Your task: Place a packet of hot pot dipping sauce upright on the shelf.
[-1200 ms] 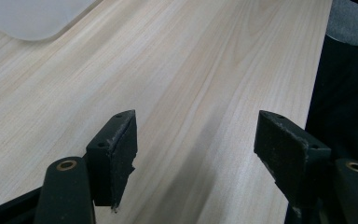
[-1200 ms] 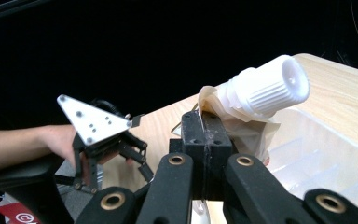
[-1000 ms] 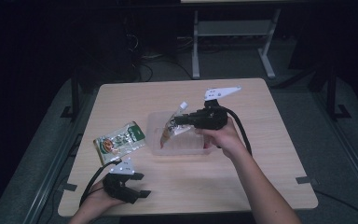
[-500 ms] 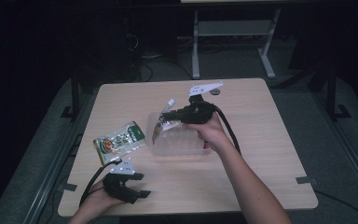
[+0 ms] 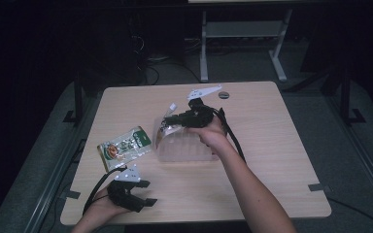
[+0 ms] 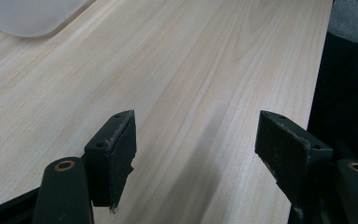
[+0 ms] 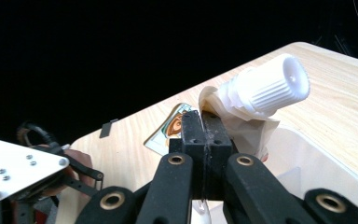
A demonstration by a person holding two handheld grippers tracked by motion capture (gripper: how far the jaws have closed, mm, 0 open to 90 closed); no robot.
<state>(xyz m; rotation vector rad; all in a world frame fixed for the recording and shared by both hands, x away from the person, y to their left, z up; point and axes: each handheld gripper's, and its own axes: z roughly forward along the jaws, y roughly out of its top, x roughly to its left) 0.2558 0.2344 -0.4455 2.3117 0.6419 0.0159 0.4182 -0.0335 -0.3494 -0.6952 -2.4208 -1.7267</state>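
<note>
Pouch (image 7: 242, 123): spouted pack with a white ribbed screw cap, pinched in the right gripper (image 7: 204, 125); cap end points up and away from the jaws in the right gripper view. In the high view the pouch (image 5: 169, 125) hangs over the left rim of the clear bin (image 5: 184, 148), near mid-table.
Right gripper: jaws pressed together on the pouch's thin film just below the spout, no gap visible. In the high view the right gripper (image 5: 171, 120) sits above the bin's left-rear corner, with the hand behind it over the bin.
Bin: translucent, rectangular, mid-table; its pale rim shows below the pouch in the right gripper view. I can't tell what's inside.
Snack packet (image 5: 125, 147): green and white, flat on the table just left of the bin, apart from it.
Left gripper (image 5: 143, 198): jaws wide apart, nothing between them; bare wood under them in the left gripper view (image 6: 195, 140). Sits at the near-left part of the table (image 5: 272, 145), close to the near edge.
Edges: the table's near edge and a dark drop run just beside one jaw in the left gripper view; a bin corner (image 6: 28, 18) shows at top left there.
Free room: the right half of the table is bare wood, except a small round disc (image 5: 224, 95) near the far edge.
</note>
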